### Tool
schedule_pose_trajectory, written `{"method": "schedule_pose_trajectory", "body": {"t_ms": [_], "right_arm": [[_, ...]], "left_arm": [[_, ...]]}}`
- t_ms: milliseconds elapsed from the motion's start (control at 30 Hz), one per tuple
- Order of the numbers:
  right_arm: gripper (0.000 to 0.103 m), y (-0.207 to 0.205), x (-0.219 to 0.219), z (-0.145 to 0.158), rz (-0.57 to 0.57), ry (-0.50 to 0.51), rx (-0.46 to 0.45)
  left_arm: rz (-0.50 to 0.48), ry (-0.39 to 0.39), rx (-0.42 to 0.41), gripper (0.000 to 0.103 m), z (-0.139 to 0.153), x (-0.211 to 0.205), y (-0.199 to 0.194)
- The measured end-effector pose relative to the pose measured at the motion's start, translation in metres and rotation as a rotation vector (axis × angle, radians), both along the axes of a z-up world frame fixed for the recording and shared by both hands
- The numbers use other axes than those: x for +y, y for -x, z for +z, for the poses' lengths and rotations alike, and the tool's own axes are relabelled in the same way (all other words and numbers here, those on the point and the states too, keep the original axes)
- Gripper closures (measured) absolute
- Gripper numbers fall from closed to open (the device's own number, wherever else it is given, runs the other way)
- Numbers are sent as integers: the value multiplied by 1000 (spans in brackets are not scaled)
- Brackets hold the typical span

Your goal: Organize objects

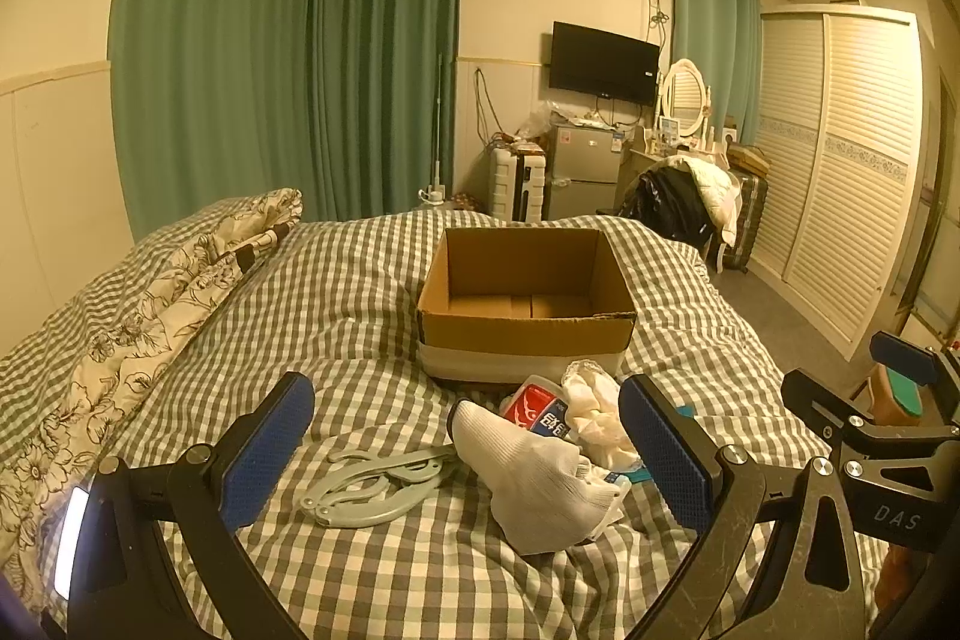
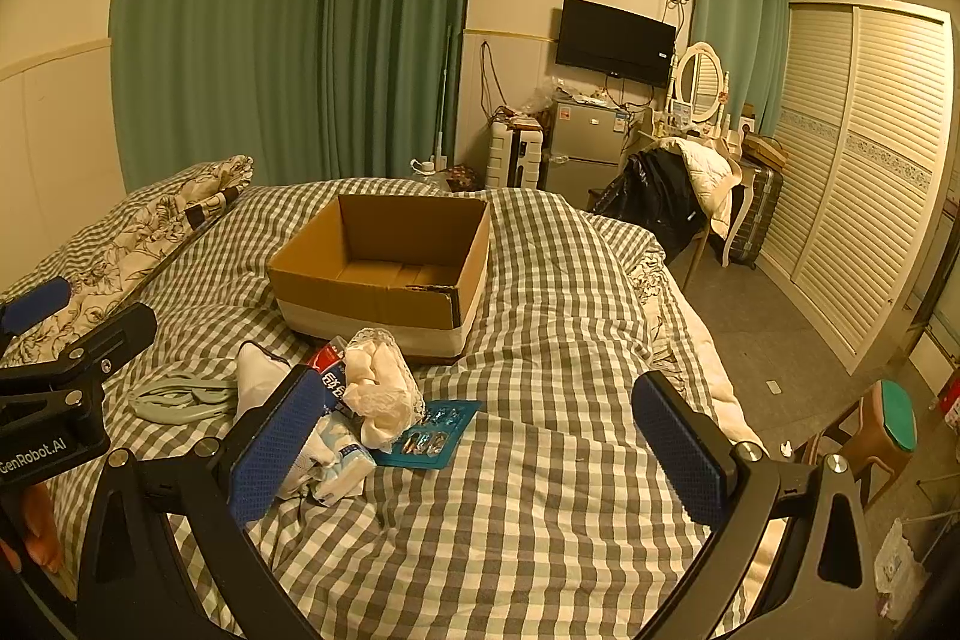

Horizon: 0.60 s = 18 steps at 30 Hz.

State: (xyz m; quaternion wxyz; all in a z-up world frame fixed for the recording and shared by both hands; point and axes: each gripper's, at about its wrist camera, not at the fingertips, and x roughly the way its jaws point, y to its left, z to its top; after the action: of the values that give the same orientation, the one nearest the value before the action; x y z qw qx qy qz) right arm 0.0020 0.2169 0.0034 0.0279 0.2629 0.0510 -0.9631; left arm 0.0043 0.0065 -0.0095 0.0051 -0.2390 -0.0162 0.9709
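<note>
Sock hides tissue pack; red packet label partly covered, unreadable.

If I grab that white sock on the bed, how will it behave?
The white sock is probably floppy: it lies crumpled on the checked bedcover, so it should droop from the tongs. It looks light and soft, unlikely to slip. Lifting may nudge the tissue pack beneath.
</note>
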Motion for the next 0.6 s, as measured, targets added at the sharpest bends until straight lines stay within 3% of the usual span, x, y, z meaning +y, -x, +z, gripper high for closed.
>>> {"method": "schedule_pose_trajectory", "body": {"t_ms": [400,600], "right_arm": [[0,-4,8,4,0,-7,14],[0,-3,13,3,2,-18,11]], "left_arm": [[-6,-10,5,0,2,5,-3],[-17,-8,-40,0,-7,13,7]]}}
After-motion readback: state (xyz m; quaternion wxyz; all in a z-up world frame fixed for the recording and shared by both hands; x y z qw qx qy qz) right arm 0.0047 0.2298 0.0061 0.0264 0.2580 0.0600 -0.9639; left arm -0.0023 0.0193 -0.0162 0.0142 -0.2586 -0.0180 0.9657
